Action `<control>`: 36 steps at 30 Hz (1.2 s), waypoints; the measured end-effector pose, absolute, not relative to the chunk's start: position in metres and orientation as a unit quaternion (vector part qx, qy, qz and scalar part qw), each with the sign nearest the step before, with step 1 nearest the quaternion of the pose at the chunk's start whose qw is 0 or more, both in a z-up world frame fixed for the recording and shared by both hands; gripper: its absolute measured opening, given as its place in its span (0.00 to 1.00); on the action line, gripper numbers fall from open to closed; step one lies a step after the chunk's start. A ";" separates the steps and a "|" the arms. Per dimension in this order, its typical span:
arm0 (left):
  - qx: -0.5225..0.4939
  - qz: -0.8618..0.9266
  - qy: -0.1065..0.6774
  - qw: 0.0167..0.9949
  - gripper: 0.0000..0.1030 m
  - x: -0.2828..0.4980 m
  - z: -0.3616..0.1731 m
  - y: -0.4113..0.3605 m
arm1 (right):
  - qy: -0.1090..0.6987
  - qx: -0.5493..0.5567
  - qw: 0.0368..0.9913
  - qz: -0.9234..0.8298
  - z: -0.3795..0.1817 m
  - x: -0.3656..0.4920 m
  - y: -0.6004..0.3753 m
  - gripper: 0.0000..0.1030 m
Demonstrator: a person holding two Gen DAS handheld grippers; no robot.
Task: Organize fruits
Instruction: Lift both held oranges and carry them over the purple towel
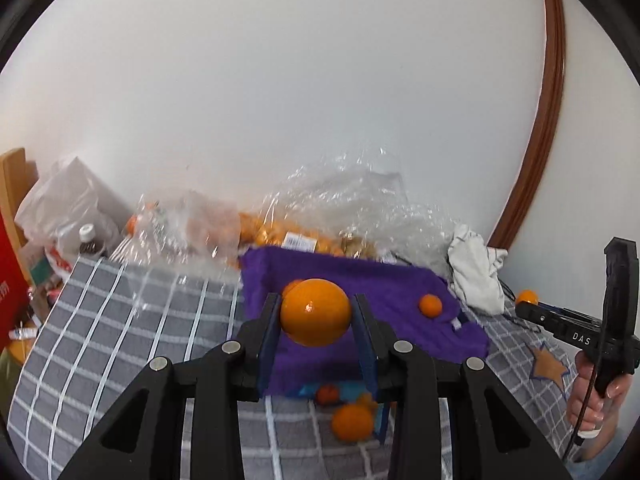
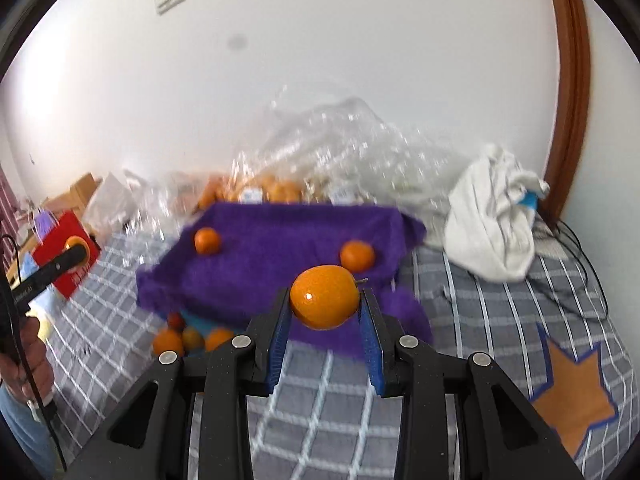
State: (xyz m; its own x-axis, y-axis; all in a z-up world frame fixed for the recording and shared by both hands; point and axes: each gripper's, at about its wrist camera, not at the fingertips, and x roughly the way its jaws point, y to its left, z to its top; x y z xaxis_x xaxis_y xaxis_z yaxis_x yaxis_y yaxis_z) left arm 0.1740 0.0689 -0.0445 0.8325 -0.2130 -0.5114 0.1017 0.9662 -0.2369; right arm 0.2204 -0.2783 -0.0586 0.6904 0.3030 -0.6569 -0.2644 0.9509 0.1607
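Observation:
My left gripper [image 1: 316,305] is shut on a large orange [image 1: 315,320], held above a purple cloth [image 1: 384,280] spread over a blue box. A small orange [image 1: 430,305] lies on that cloth. Loose oranges [image 1: 352,422] sit on the sheet below its front edge. My right gripper [image 2: 326,295] is shut on another orange [image 2: 325,304] with a short stem, over the cloth's [image 2: 272,256] near edge. Two small oranges [image 2: 207,241] [image 2: 357,256] rest on the cloth. Each view shows the other gripper at its side: the right gripper [image 1: 532,305], and the left gripper [image 2: 76,254] in a hand.
Crumpled clear plastic bags with several oranges [image 1: 280,232] lie against the wall behind the cloth. A white cloth bundle [image 2: 492,224] and cables [image 2: 572,280] are at the right. A bottle [image 1: 88,236] and a red box [image 1: 12,288] stand at the left. A grey checked sheet [image 2: 480,320] covers the surface.

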 end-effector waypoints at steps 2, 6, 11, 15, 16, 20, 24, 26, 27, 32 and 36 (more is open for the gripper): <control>-0.105 -0.083 0.274 0.953 0.32 0.191 -0.043 0.064 | 0.356 0.037 0.919 0.165 -0.053 0.237 -0.272 0.33; -0.125 -0.091 0.282 0.947 0.32 0.222 -0.057 0.056 | 0.360 0.044 0.916 0.172 -0.056 0.265 -0.262 0.33; -0.147 -0.088 0.313 0.934 0.32 0.251 -0.095 0.054 | 0.375 0.034 0.913 0.154 -0.091 0.284 -0.263 0.33; -0.164 -0.093 0.321 0.928 0.32 0.254 -0.117 0.063 | 0.413 0.067 0.895 0.152 -0.119 0.294 -0.282 0.33; -0.173 -0.088 0.322 0.927 0.32 0.254 -0.120 0.067 | 0.413 0.076 0.895 0.147 -0.122 0.296 -0.288 0.33; -0.175 -0.063 0.311 0.932 0.32 0.257 -0.122 0.079 | 0.409 0.088 0.899 0.129 -0.125 0.298 -0.300 0.33; -0.192 -0.077 0.326 0.922 0.32 0.262 -0.129 0.082 | 0.405 0.086 0.901 0.130 -0.127 0.297 -0.301 0.33; -0.184 -0.077 0.330 0.923 0.32 0.263 -0.130 0.079 | 0.409 0.079 0.899 0.132 -0.132 0.299 -0.298 0.33; -0.180 -0.076 0.332 0.923 0.32 0.264 -0.132 0.078 | 0.412 0.078 0.898 0.135 -0.134 0.300 -0.296 0.33; -0.172 -0.072 0.339 0.922 0.32 0.268 -0.137 0.075 | 0.433 0.056 0.889 0.137 -0.148 0.304 -0.284 0.33; -0.171 -0.080 0.352 0.917 0.32 0.271 -0.141 0.073 | 0.449 0.042 0.883 0.133 -0.159 0.307 -0.279 0.33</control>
State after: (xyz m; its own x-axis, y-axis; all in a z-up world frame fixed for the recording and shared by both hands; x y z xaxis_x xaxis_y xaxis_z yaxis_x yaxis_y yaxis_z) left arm 0.2715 0.0728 -0.1408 0.7392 -0.2670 -0.6183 0.0268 0.9290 -0.3691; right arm 0.3073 -0.2787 -0.1588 0.5613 0.2730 -0.7813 -0.1977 0.9609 0.1937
